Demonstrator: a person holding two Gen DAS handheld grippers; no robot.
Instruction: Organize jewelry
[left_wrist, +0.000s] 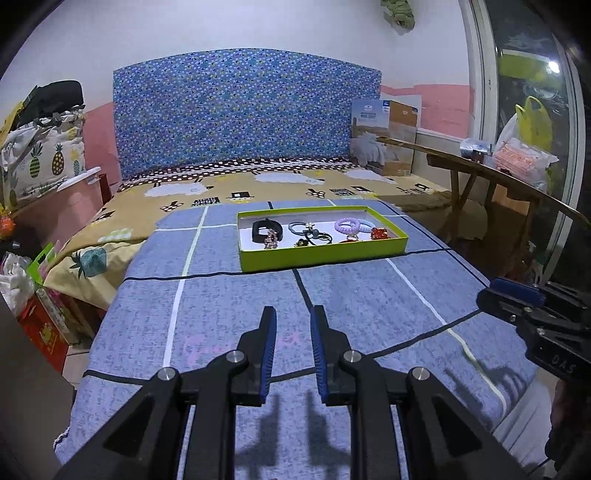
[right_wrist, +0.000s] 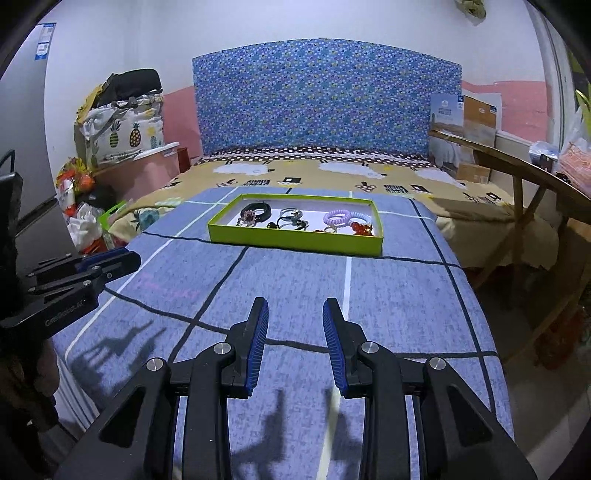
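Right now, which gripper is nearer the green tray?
Roughly level; neither clearly nearer. The left gripper faces the green tray's left half, the right gripper its middle; both hover open, well short of it.

One green tray (left_wrist: 321, 254) on one blue cloth (left_wrist: 258, 317). In the tray: two spiral hair ties — one purple (left_wrist: 347, 224), one pale blue (left_wrist: 364, 225) — one black band (left_wrist: 265, 229), one red charm (left_wrist: 378, 233); the tangled rest can't be counted. Two grippers — left (left_wrist: 293, 314), right (right_wrist: 295, 308).
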